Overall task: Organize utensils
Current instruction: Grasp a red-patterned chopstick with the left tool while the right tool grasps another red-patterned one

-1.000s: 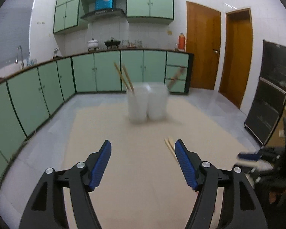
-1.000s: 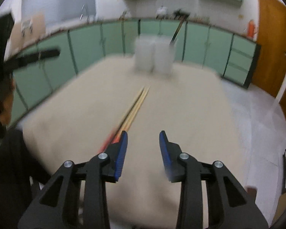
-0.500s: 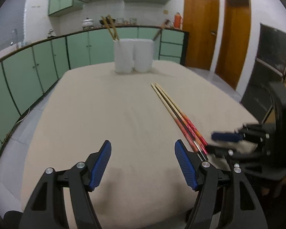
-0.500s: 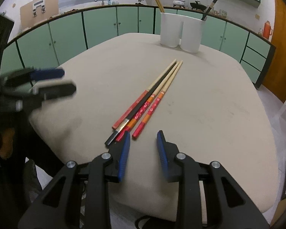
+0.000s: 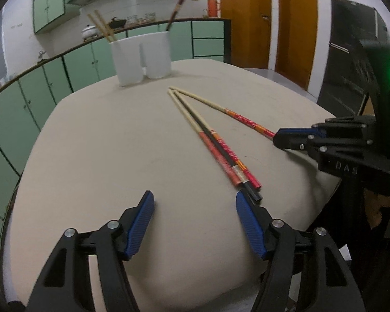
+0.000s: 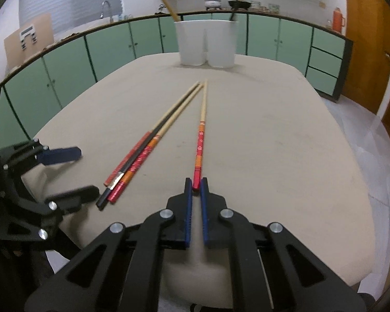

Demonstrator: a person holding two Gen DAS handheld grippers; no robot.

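ok so the right gripper [image 6: 196,183] just snapped shut on the red end of one chopstick [image 6: 200,135], swinging it off the other three [image 6: 135,161], so next stop's probably the white holders [image 6: 206,43] at 12 o'clock; left gripper [image 5: 193,205] is easing narrower, nothing in it.

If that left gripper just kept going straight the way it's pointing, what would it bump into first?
Probably just the bare table. The left gripper points down at empty tabletop between its open fingers; the three loose chopsticks lie off to its right. The white holders stand far beyond, though depth is hard to judge.
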